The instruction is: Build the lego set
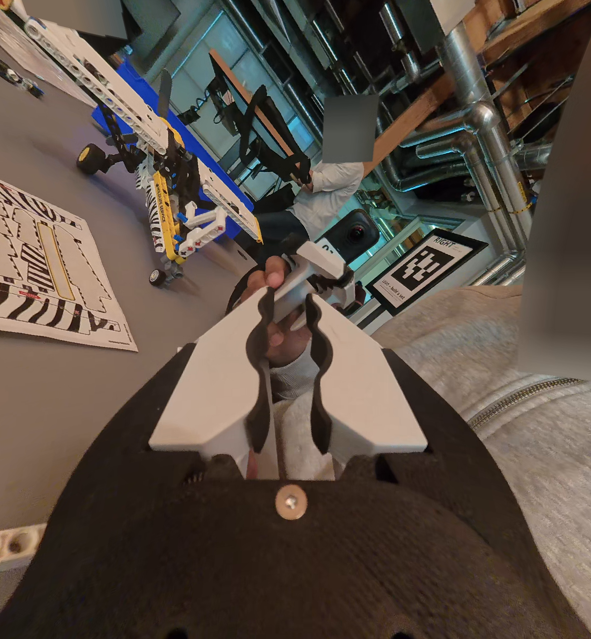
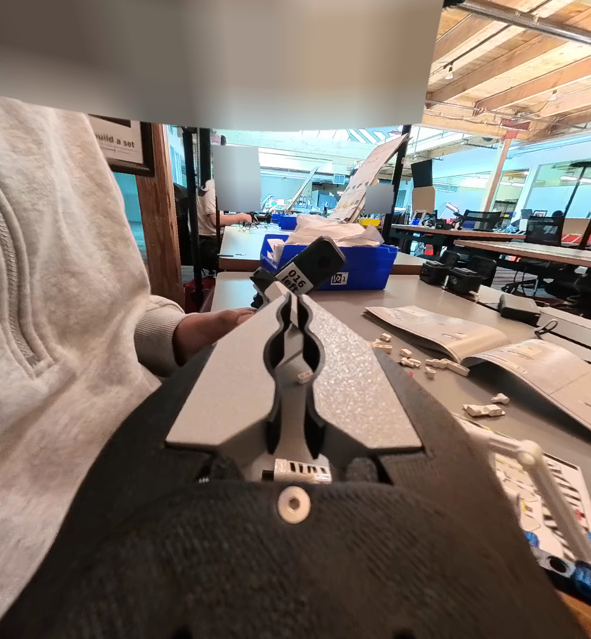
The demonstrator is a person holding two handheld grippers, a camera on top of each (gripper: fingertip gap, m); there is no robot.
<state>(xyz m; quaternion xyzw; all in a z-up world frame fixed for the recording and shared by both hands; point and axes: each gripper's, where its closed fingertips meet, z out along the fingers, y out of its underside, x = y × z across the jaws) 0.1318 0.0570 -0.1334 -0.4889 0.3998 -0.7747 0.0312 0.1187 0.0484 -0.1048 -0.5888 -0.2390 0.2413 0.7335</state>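
Well apart, lego model (image 1: 169, 179) stands beyond left gripper (image 1: 289, 304).

framed sign (image 1: 425, 268): printed lines | camera label (image 2: 296, 281): print | model's yellow strip (image 1: 161, 204): lettering | blue bin tag (image 2: 339, 278): code

Matt grey table (image 1: 28, 397), glossy paper sticker sheet (image 1: 45, 269), glossy plastic lego plane (image 1: 169, 179), fleecy cloth sleeve (image 2: 45, 276).

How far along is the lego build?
Mostly assembled: the plane model stands on the table with wings, wheels and propeller on. Nothing in hand: left gripper open, right gripper nearly shut on nothing. Left: loose white pieces by the open manual, and the sticker sheet.
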